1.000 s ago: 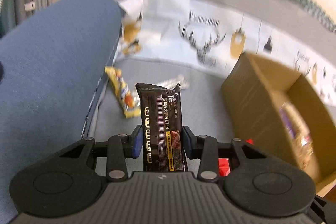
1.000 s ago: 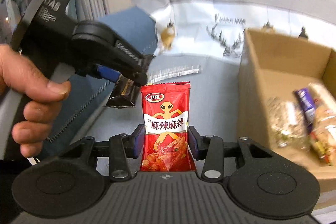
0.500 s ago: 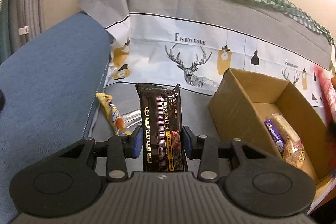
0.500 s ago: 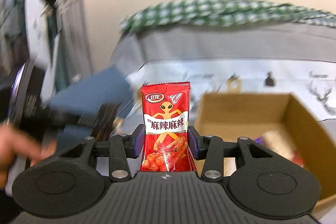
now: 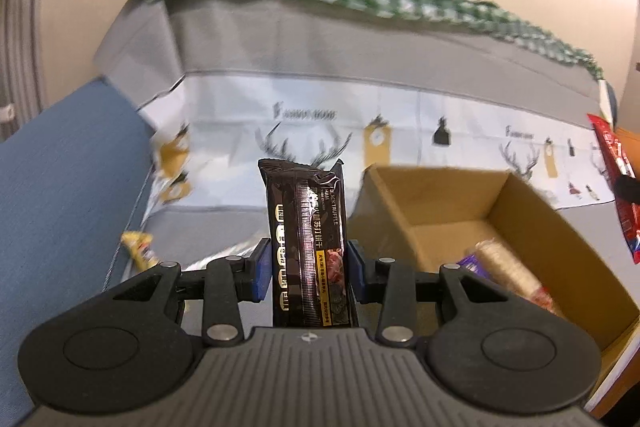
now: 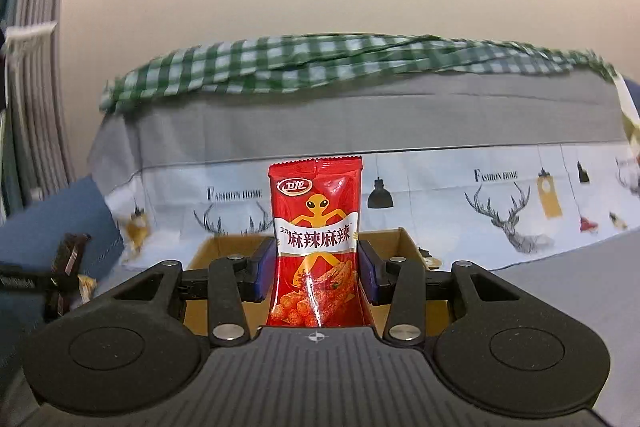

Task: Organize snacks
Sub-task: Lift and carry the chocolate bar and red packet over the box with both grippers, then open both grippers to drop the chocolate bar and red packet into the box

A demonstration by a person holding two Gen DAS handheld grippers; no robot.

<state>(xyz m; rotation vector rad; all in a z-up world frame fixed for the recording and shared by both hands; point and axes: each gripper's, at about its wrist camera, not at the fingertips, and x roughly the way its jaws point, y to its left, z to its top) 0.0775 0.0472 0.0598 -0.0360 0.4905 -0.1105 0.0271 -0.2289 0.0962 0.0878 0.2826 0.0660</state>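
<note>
My left gripper (image 5: 308, 273) is shut on a black snack packet (image 5: 306, 227) that stands upright between its blue pads. Ahead and to its right sits an open cardboard box (image 5: 516, 227) holding several wrapped snacks (image 5: 508, 271). My right gripper (image 6: 317, 267) is shut on a red snack packet (image 6: 316, 227) with a yellow figure, held upright above the near side of the cardboard box (image 6: 224, 247). That red packet (image 5: 618, 183) shows at the right edge of the left wrist view. The black packet (image 6: 70, 259) shows at the far left of the right wrist view.
A yellow snack packet (image 5: 138, 247) and a silvery wrapper (image 5: 224, 253) lie on the grey sofa cover left of the box. A blue armrest (image 5: 60, 187) rises on the left. A green checked cloth (image 6: 320, 63) drapes the sofa back, below a bare wall.
Both grippers rose and tilted up, keeping their packets. The right one swung away from the left gripper and over the box. The left one drew closer to the box.
</note>
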